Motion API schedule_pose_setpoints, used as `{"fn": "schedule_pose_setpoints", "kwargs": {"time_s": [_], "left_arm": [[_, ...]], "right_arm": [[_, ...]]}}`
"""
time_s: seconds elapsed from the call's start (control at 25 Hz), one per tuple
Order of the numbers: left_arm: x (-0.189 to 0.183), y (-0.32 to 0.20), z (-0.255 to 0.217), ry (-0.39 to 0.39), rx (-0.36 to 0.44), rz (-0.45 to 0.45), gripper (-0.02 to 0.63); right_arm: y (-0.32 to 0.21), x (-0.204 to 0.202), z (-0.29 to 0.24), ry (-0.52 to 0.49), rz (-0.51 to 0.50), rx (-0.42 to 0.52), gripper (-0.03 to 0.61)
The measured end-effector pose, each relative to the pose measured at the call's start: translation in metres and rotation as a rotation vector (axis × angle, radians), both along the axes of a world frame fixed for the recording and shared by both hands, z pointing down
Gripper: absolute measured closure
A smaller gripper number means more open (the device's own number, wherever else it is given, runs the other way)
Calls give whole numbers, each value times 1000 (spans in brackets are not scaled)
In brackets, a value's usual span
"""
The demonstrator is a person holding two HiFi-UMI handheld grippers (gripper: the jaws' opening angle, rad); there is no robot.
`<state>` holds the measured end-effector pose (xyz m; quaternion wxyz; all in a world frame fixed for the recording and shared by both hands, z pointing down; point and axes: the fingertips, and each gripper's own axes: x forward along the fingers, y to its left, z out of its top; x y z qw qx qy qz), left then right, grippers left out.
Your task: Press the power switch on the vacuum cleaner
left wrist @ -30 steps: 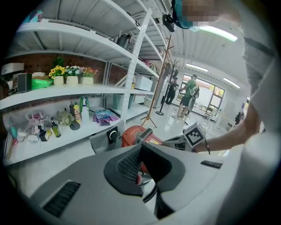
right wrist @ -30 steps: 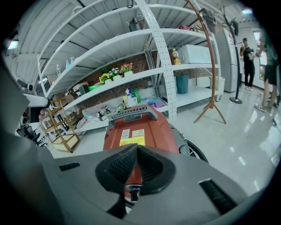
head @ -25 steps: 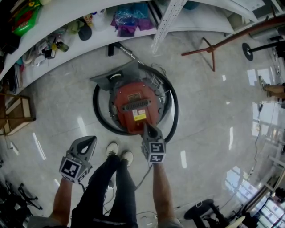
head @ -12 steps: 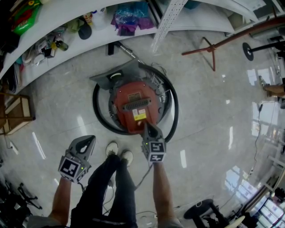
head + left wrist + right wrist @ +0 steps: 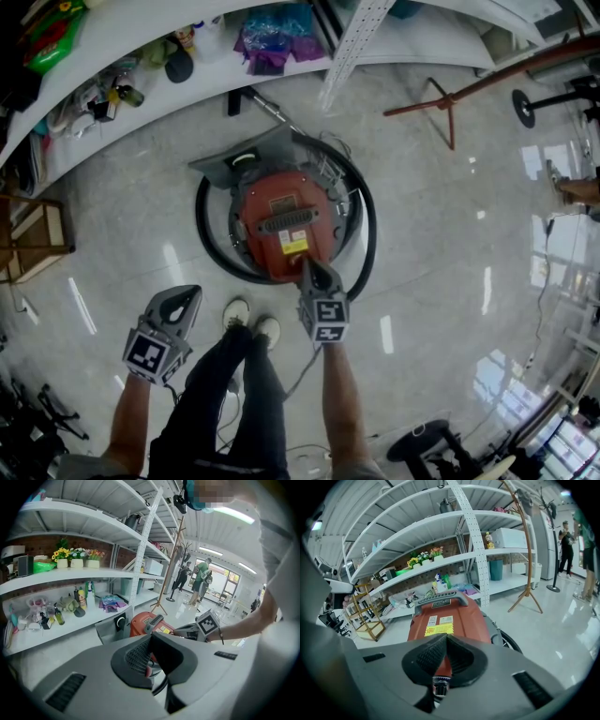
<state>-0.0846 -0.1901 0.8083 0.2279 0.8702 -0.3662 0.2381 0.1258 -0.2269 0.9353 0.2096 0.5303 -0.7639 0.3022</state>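
Observation:
The red vacuum cleaner [image 5: 281, 220] stands on the glossy floor with its black hose [image 5: 367, 234] coiled around it. My right gripper [image 5: 308, 266] is shut, its tips at the near end of the red body, just below the yellow label [image 5: 293, 243]. In the right gripper view the vacuum cleaner [image 5: 454, 618] fills the middle, with its black handle [image 5: 440, 600] at the far end. A small round ribbed part [image 5: 439, 685] shows under the right gripper [image 5: 443, 662]. My left gripper [image 5: 187, 293] is shut and empty, held off to the left over the floor. From the left gripper [image 5: 149, 667] the vacuum [image 5: 143, 620] is seen sideways.
White shelves [image 5: 141, 37] with bottles, bags and flower pots run along the far side. A wooden coat stand [image 5: 441, 98] stands at the right, a wooden rack [image 5: 37, 239] at the left. The person's shoes [image 5: 251, 319] are just before the vacuum. A black stool [image 5: 427, 445] is near right.

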Motion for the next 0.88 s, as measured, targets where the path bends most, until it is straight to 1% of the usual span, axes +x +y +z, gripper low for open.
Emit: {"fn": "schedule_pose_setpoints", "kwargs": {"time_s": [0.16,0.4,0.56,0.72,0.88], "left_arm": [[1,-1,2,-10,23,14,609],[4,1,1,-9,17,17,609],[5,1,-1,-12,31,28,609],[6,1,-7,-10,42,30,609],[2,0,-14,-12,49,24,609]], "right_arm": [[0,-1,1,-8,4,2,566],[0,-1,1,-12,12,3,566],[6,0,8,4,-6,-31,566],[1,2,3,-18,7,8,566],[4,2,-6,-16,6,17,566]]}}
